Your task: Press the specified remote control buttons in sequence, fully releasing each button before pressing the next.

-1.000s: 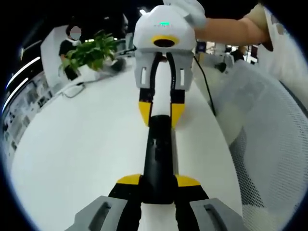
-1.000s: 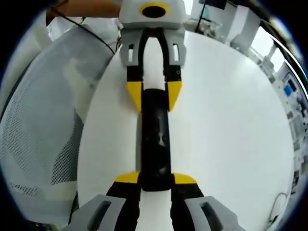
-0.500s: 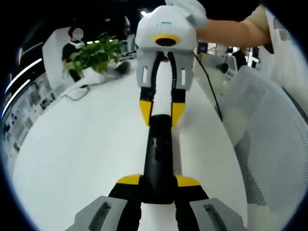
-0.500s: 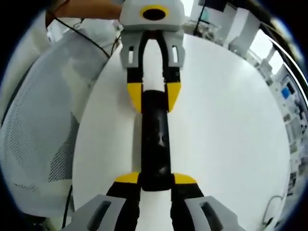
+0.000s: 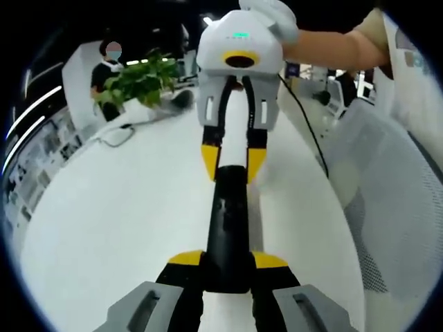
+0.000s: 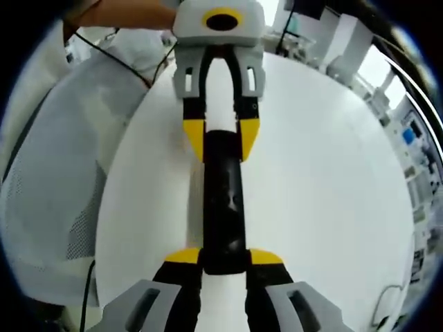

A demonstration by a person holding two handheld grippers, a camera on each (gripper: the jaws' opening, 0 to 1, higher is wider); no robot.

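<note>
In the left gripper view a potted plant (image 5: 138, 79) stands at the far left of the white table (image 5: 104, 214), and in the middle the black remote control (image 5: 228, 228) is pinched at its near end by the left gripper (image 5: 228, 261), its long axis running straight away from the jaws. Its far end is pinched by the right gripper (image 5: 232, 160), held by a hand (image 5: 273, 14). In the right gripper view a mesh chair (image 6: 62, 200) sits left of the table (image 6: 332, 187); the remote control (image 6: 223, 207) spans lengthwise between the right gripper (image 6: 224, 257) and the left gripper (image 6: 221, 138), above the tabletop.
</note>
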